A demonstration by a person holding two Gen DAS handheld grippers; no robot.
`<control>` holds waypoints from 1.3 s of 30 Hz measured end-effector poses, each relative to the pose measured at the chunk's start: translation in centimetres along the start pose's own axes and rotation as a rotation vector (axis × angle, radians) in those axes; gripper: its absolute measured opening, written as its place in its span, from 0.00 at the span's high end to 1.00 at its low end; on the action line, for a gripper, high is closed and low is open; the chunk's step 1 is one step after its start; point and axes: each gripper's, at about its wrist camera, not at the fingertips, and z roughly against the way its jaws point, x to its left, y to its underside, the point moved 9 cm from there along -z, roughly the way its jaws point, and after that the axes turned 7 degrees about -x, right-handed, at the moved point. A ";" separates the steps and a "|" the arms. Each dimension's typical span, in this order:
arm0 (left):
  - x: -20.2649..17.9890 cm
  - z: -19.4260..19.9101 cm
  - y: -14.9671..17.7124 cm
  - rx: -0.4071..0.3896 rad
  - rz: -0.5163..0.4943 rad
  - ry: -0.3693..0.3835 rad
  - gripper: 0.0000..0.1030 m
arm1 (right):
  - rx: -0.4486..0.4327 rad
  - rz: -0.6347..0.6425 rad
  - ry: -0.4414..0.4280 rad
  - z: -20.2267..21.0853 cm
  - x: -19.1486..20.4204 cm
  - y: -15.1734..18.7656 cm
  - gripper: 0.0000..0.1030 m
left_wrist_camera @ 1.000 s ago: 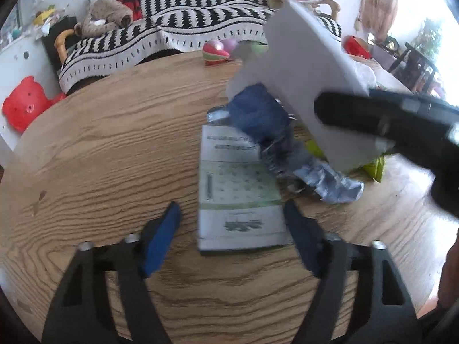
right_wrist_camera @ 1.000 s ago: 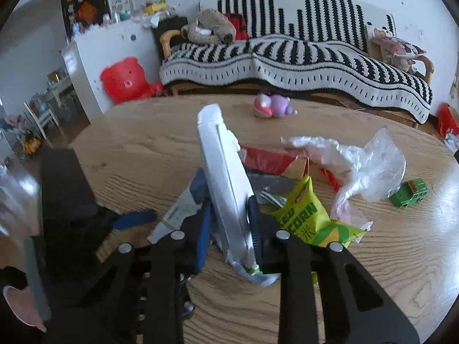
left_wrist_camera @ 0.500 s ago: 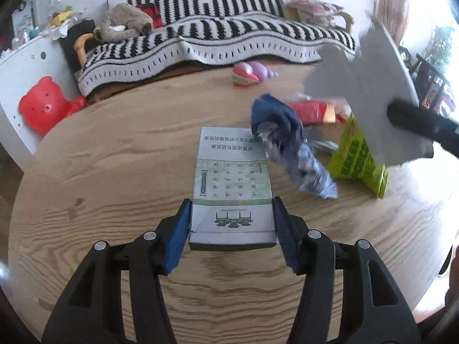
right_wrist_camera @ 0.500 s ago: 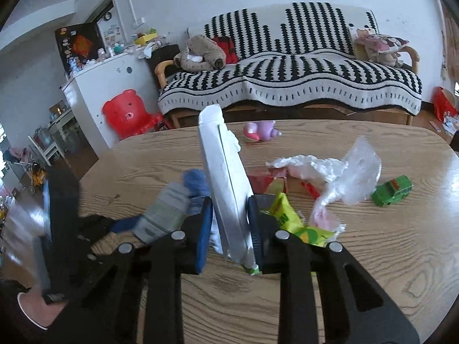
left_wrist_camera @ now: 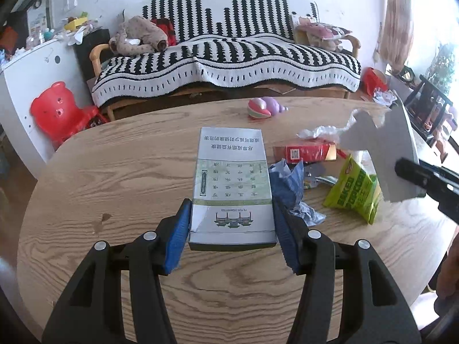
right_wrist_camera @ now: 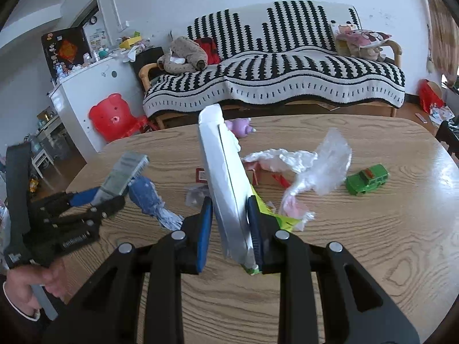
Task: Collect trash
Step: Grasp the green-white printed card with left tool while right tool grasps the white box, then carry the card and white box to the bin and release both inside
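My left gripper (left_wrist_camera: 231, 229) is shut on a flat grey-green cigarette carton (left_wrist_camera: 231, 183) and holds it lifted above the wooden table (left_wrist_camera: 114, 177); it also shows in the right wrist view (right_wrist_camera: 123, 176). My right gripper (right_wrist_camera: 229, 233) is shut on a flattened white cardboard box (right_wrist_camera: 223, 177), held upright above the table, also seen in the left wrist view (left_wrist_camera: 384, 154). On the table lie a blue crumpled wrapper (left_wrist_camera: 289, 189), a green snack bag (left_wrist_camera: 352, 192), a red packet (left_wrist_camera: 307, 152) and clear plastic film (right_wrist_camera: 315, 169).
A green toy car (right_wrist_camera: 368, 179) stands right of the trash. A pink and purple toy (left_wrist_camera: 265, 107) lies at the table's far edge. A striped sofa (left_wrist_camera: 229, 66) stands behind the table, a red bear stool (left_wrist_camera: 57, 111) on the floor to the left.
My left gripper closed on the carton and lifted it off the table. The right gripper with the white box moved right and up, away from the trash pile.
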 end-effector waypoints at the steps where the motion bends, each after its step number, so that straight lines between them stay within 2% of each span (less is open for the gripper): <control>1: 0.1 0.2 -0.2 -0.007 0.006 -0.001 0.47 | 0.002 -0.001 0.004 0.2 -0.2 0.1 0.75; 7: 1.6 1.1 -2.5 -0.064 0.050 -0.045 0.47 | 0.000 -0.007 0.027 1.6 -1.4 0.4 0.75; 11: 0.5 0.7 -2.2 -0.036 0.074 0.002 0.47 | 0.002 -0.010 0.041 2.4 -2.1 0.6 0.75; 15: -2.3 0.9 -1.9 -0.031 0.032 0.045 0.47 | 0.004 -0.016 0.065 3.7 -3.5 1.0 0.75; 20: -7.3 1.1 -1.4 -0.018 -0.013 0.128 0.47 | -0.004 -0.043 0.103 5.4 -5.6 1.3 0.75; 25: -12.1 1.6 -1.2 -0.016 -0.059 0.205 0.47 | -0.014 -0.074 0.154 8.3 -9.0 2.0 0.75; 29: -17.3 2.5 -1.1 -0.024 -0.099 0.287 0.47 | -0.028 -0.104 0.202 11.3 -12.1 2.8 0.75; 35: -25.9 3.4 0.3 -0.017 -0.189 0.398 0.47 | -0.040 -0.176 0.315 16.9 -18.6 5.1 0.75; 39: -31.5 3.6 2.0 0.005 -0.244 0.464 0.47 | -0.042 -0.247 0.409 21.2 -24.1 7.8 0.75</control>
